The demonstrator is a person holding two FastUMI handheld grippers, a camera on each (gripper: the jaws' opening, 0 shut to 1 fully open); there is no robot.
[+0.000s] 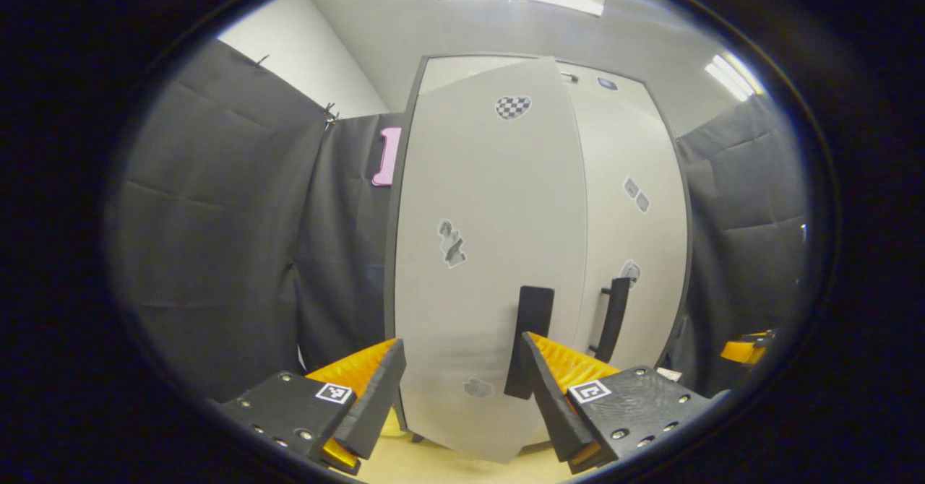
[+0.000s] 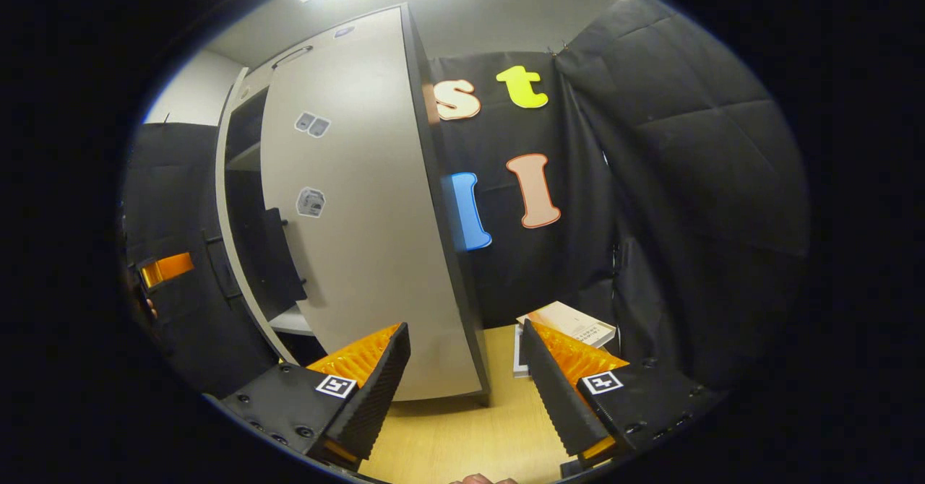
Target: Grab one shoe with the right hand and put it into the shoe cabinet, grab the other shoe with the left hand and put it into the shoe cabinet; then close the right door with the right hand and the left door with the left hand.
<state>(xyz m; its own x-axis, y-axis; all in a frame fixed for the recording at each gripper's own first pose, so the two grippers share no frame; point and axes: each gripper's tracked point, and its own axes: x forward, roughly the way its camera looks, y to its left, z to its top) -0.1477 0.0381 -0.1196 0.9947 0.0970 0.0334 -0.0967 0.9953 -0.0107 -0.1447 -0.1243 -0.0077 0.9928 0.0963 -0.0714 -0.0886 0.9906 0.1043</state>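
The grey shoe cabinet stands upright in front of me. In the left gripper view its left door hangs slightly ajar, swung out toward me, while the right door lies flush with the frame. My left gripper is open just in front of the left door, whose black handle sits by the right finger, untouched. In the right gripper view my right gripper is open near the cabinet's right front corner, facing the right door. A dark gap shows shelves inside. The left gripper appears far left.
The right door's black handle stands beside the left one. Black cloth walls close in on both sides. A couple of books lie on the wooden floor right of the cabinet. The right gripper shows at the far right.
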